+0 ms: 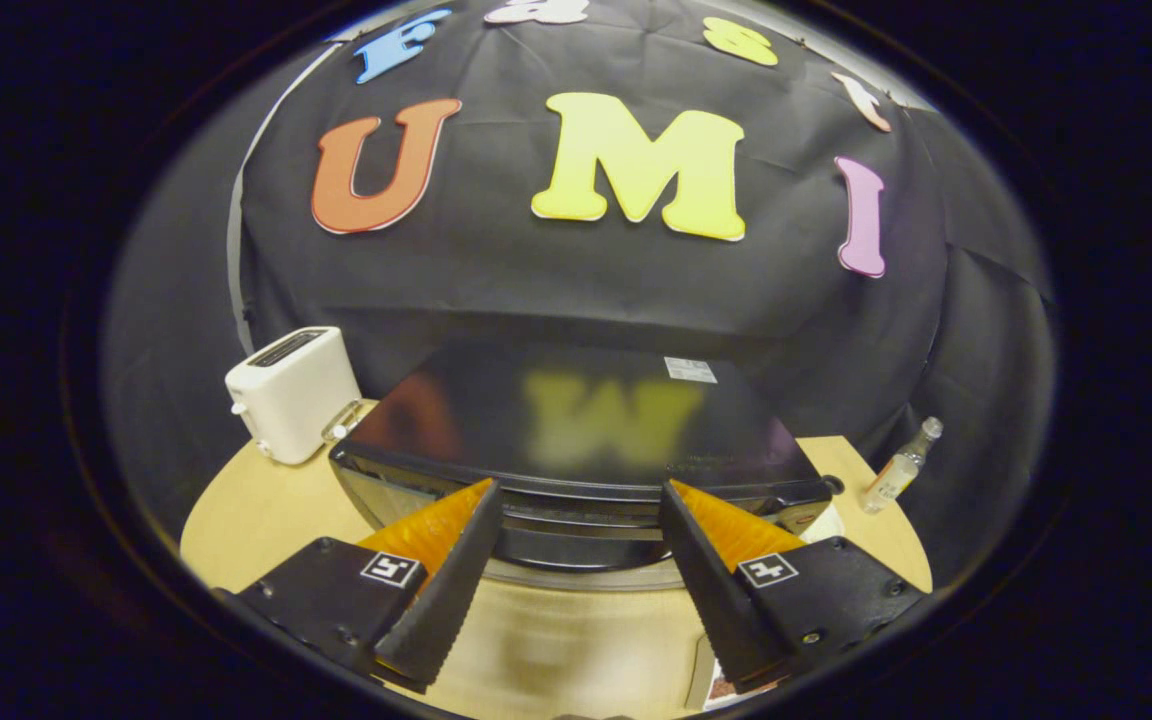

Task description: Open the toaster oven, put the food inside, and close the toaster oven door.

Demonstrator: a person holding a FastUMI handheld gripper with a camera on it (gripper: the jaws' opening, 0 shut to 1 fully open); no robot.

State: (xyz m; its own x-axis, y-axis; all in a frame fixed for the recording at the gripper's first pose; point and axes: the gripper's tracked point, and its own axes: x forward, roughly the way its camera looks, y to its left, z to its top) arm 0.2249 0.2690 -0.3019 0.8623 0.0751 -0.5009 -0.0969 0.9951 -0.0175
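Here the tongs (581,500) are hanging spread wide and empty above the front top edge of the toaster oven (576,430) on the bench (256,510); they should be dropping squarely onto the door handle, fingers straddling it evenly.

Glossy black toaster oven (576,420), smooth white plastic toaster (293,393), matt wooden table (256,510).

You are looking forward along the gripper (581,495), from above and close to the toaster oven (576,440), tilting down across its glossy top toward the booth wall; the wooden table (246,510) is spreading beneath both fingers.
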